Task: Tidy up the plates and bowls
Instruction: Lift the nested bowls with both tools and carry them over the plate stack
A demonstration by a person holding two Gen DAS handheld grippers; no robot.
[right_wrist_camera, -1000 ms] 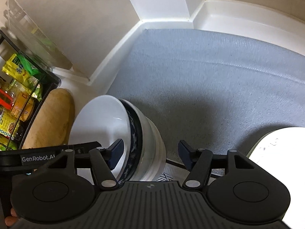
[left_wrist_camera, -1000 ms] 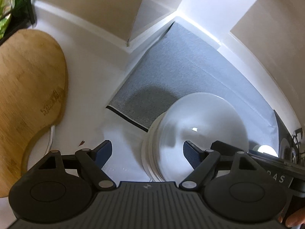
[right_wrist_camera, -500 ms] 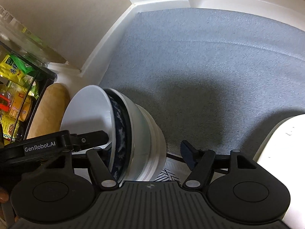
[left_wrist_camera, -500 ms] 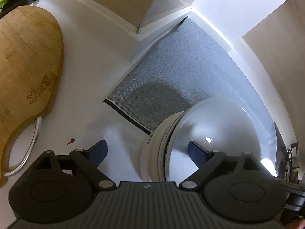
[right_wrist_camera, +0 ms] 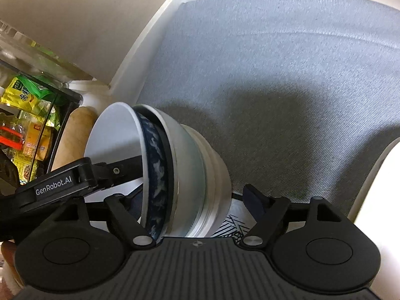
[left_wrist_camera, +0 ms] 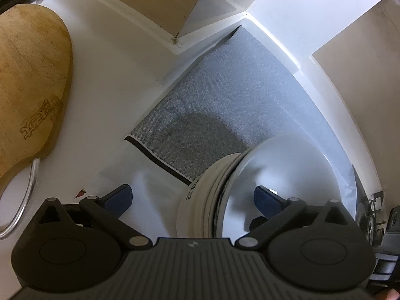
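A stack of nested white bowls (right_wrist_camera: 195, 170), one with a dark blue patterned rim (right_wrist_camera: 156, 165), sits at the near edge of the grey mat (right_wrist_camera: 287, 75). It also shows in the left wrist view (left_wrist_camera: 205, 195), where the top bowl's white inside (left_wrist_camera: 287, 170) faces up. My left gripper (left_wrist_camera: 192, 197) is open, one finger outside the stack and one inside the top bowl. My right gripper (right_wrist_camera: 190, 200) is open and straddles the stack, its left finger inside the bowl beside the left gripper's arm (right_wrist_camera: 82, 175).
A wooden cutting board with a metal loop (left_wrist_camera: 30, 80) lies left on the white counter. A black rack with snack packets (right_wrist_camera: 27, 125) stands at the far left. A white plate edge (right_wrist_camera: 375, 187) is at the right. Walls enclose the mat's far corner.
Both grippers have moved closer to the bowl stack, which now sits between their fingers. The left gripper's right finger has gone into the top bowl. The stack looks more tilted.
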